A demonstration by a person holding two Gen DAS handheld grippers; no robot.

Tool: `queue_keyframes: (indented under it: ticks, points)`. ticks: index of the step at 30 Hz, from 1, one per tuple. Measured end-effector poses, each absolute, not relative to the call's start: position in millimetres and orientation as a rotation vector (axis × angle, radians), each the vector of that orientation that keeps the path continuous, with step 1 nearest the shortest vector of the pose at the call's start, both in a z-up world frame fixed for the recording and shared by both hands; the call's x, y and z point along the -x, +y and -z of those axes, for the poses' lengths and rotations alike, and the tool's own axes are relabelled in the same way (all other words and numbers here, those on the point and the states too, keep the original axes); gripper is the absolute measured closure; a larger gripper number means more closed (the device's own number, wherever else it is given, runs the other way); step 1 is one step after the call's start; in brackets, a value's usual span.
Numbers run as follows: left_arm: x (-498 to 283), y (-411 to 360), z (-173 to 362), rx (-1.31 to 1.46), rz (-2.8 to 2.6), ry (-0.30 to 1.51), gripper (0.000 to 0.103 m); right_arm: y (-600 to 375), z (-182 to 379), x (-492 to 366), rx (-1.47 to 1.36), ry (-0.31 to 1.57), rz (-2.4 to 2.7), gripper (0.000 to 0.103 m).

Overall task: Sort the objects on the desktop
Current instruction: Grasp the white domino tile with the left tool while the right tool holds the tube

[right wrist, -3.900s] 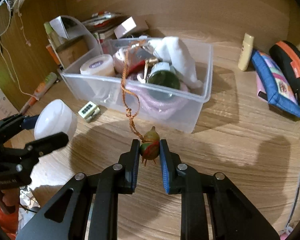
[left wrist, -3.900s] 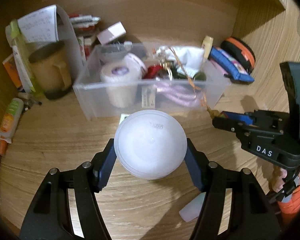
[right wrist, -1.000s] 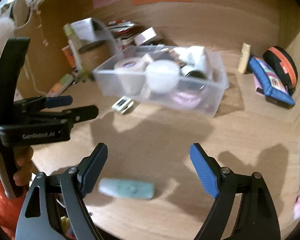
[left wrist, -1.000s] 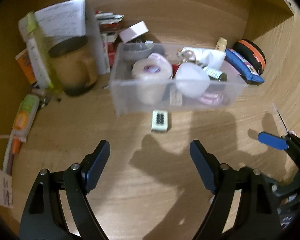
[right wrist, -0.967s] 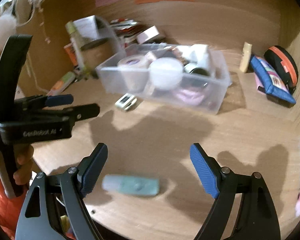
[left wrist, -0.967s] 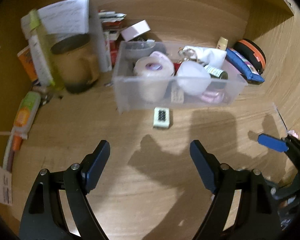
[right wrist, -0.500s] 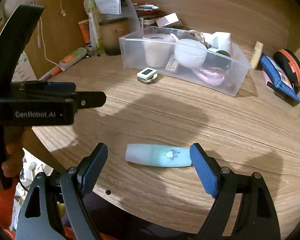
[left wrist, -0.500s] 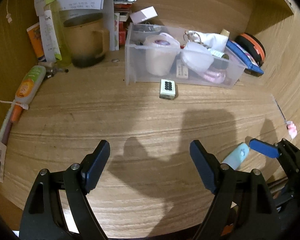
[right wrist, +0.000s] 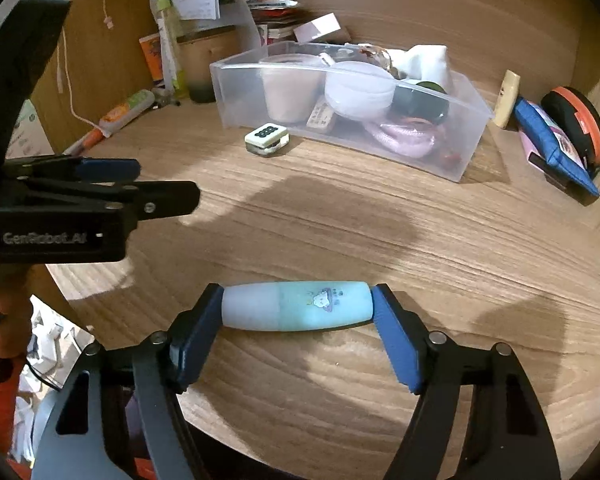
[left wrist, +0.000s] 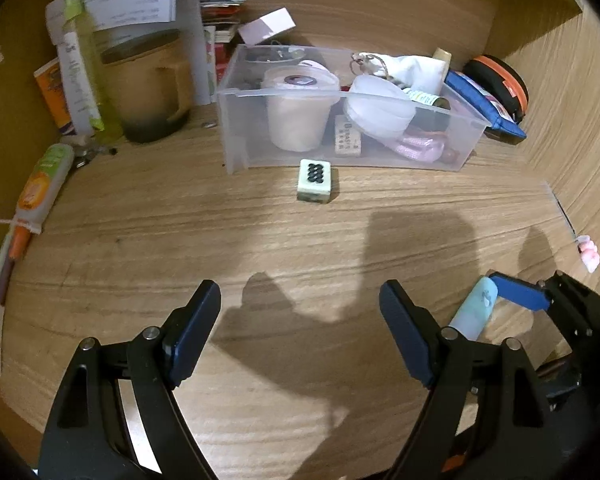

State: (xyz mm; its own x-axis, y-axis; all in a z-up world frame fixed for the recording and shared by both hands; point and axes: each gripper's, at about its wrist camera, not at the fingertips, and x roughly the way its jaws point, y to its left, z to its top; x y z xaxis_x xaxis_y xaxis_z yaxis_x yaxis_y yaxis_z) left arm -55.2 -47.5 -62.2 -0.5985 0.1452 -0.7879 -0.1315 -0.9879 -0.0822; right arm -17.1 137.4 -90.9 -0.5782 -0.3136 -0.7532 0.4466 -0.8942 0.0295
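A pale mint tube (right wrist: 296,306) with a small cartoon print lies crosswise near the desk's front edge. My right gripper (right wrist: 298,320) is wide, with one pad at each end of the tube; whether they press on it I cannot tell. The tube also shows in the left wrist view (left wrist: 474,312). My left gripper (left wrist: 300,316) is open and empty above bare wood. A clear plastic bin (left wrist: 240,128) at the back holds a tape roll (left wrist: 298,114), a round white jar (left wrist: 378,110) and other items. A small white tile with black dots (left wrist: 315,180) lies in front of the bin.
A tan mug (left wrist: 150,88), a green bottle (left wrist: 88,76) and papers stand at the back left. A tube and pens (left wrist: 36,196) lie at the left edge. A blue pouch (right wrist: 552,148) and an orange-black case (right wrist: 576,128) sit at the back right.
My right gripper has moved forward so that the mint tube now lies between its pads. The left gripper has drawn a little closer to the bin. Both let go of their earlier objects.
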Motion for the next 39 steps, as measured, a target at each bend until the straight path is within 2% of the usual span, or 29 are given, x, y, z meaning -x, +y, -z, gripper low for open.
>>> queue_keyframes:
  ticks: [12,18,22,27,30,35,39]
  points:
    - [120.0,-32.6,56.0,1.401,-2.605,-0.080,0.026,168.9,61.6,46.1,-1.065,0.155,2.498,0.031]
    - [148.1,-20.2,68.6,1.465,-2.601,-0.050,0.035,179.4,56.4,61.5,-1.054,0.112,2.490,0.031]
    - [157.6,-15.1,74.8,1.489,-2.608,-0.012,0.045,181.4,56.4,65.0,-1.051,0.107,2.480,0.031]
    - [161.8,-12.2,78.7,1.491,-2.613,0.020,0.046,180.3,56.3,70.3,-1.054,0.113,2.465,0.031]
    - [162.1,-11.6,79.9,1.480,-2.621,0.040,0.052,178.2,55.4,73.2,-1.049,0.116,2.463,0.031]
    - [159.5,-9.8,81.3,1.467,-2.637,0.112,0.076,177.5,55.3,76.3,-1.049,0.097,2.464,0.031]
    - [154.3,-7.9,82.5,1.453,-2.638,0.157,0.079,177.3,54.8,78.2,-1.055,0.085,2.469,0.031]
